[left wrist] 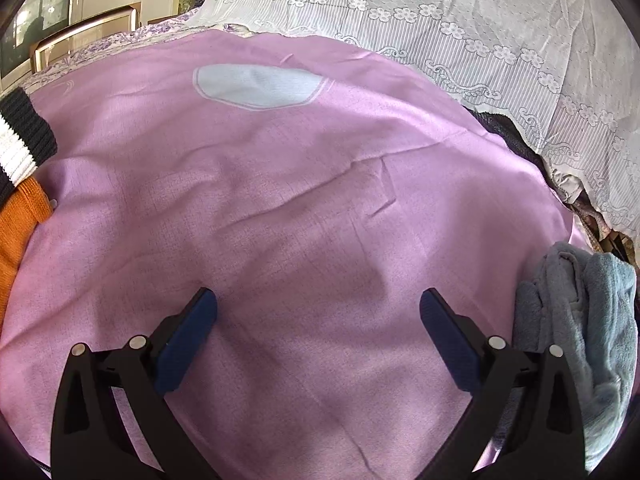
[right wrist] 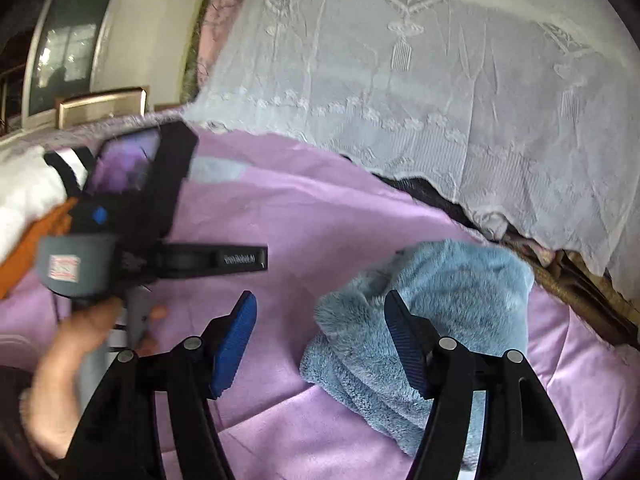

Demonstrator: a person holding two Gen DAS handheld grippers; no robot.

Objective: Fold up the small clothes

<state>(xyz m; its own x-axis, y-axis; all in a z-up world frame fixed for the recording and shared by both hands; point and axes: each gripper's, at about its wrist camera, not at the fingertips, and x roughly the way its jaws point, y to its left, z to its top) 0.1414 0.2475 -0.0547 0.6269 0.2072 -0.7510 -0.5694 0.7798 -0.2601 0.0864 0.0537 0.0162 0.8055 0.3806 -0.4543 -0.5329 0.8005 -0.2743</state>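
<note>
Lying crumpled, axis unclear: blue fleece garment (right wrist: 432,316)

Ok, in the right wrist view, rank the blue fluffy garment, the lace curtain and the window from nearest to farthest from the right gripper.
1. Blue fluffy garment: just ahead of the open right gripper, partly between its fingers.
2. Lace curtain: beyond it, hanging at the upper right.
3. Window: farthest, in the upper left corner.

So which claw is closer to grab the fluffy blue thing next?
Probably the right claw: it is open, with the fluffy blue garment just ahead. The left claw faces bare pink sheet.
</note>
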